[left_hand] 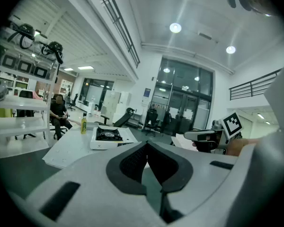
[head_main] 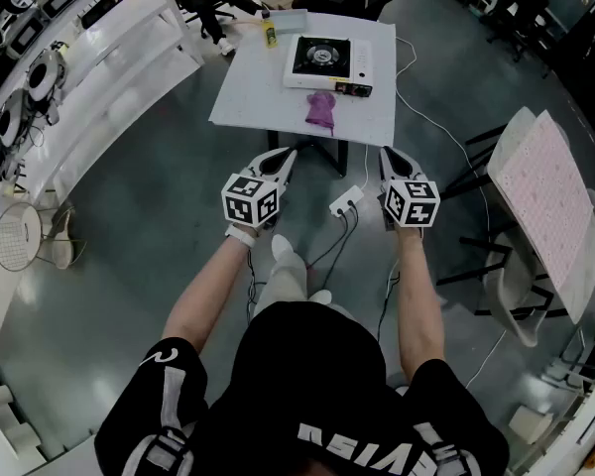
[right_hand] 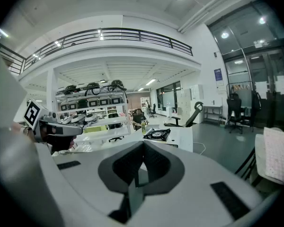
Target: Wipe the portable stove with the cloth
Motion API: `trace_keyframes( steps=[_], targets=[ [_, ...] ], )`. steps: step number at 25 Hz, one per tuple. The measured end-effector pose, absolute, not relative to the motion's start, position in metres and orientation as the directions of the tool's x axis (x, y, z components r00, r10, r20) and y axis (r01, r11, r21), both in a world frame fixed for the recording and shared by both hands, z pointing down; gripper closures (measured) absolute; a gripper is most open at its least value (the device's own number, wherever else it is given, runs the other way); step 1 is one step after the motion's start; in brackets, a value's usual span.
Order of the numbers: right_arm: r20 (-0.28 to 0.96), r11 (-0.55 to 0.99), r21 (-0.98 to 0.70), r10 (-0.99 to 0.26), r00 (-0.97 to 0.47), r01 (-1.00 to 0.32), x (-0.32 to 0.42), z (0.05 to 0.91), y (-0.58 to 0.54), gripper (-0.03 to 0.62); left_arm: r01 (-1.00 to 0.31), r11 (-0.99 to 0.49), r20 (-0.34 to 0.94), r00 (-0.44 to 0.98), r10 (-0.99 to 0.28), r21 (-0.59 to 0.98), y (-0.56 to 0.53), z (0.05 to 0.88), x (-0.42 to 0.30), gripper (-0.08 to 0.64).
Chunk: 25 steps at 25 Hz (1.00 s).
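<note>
The portable stove [head_main: 322,59], white with a black burner top, sits at the far side of a white table [head_main: 248,92]. A crumpled purple cloth [head_main: 320,110] lies just in front of it. Both grippers are held in the air well short of the table, over the floor, and point toward it. My left gripper [head_main: 286,155] is shut and holds nothing; my right gripper [head_main: 389,154] is likewise shut and holds nothing. In the left gripper view the stove [left_hand: 108,135] shows beyond the closed jaws, and in the right gripper view the stove [right_hand: 156,134] does too. The cloth is hidden in both gripper views.
A yellow bottle [head_main: 270,35] stands on the table left of the stove. A power strip [head_main: 346,202] with cables lies on the floor between the grippers. White shelves [head_main: 79,67] run along the left. A folded stand with a pink pad [head_main: 540,196] is at the right. A person [left_hand: 59,111] sits beyond the table.
</note>
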State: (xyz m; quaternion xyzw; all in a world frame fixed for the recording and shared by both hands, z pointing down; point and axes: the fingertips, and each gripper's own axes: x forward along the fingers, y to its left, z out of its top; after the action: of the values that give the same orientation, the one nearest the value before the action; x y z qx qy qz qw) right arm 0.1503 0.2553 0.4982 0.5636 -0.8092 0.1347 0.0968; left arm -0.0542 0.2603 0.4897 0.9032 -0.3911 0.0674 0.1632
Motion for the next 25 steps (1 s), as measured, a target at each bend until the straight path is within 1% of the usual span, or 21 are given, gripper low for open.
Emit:
trace_keyframes(
  steps=[12,25],
  targets=[
    [0.313,0.324,-0.104,-0.887,-0.340,-0.940,0.138,0.506,0.213,0.581,-0.727,-0.638,0.255,0.686,-0.681,0.254,0.215,0.495,-0.067,0.554],
    [0.335,0.315,-0.098,-0.883,-0.330,-0.944,0.102,0.506,0.116,0.581,-0.718,-0.638,0.242,0.695,-0.677,0.279,0.112,0.495,-0.103,0.554]
  ],
)
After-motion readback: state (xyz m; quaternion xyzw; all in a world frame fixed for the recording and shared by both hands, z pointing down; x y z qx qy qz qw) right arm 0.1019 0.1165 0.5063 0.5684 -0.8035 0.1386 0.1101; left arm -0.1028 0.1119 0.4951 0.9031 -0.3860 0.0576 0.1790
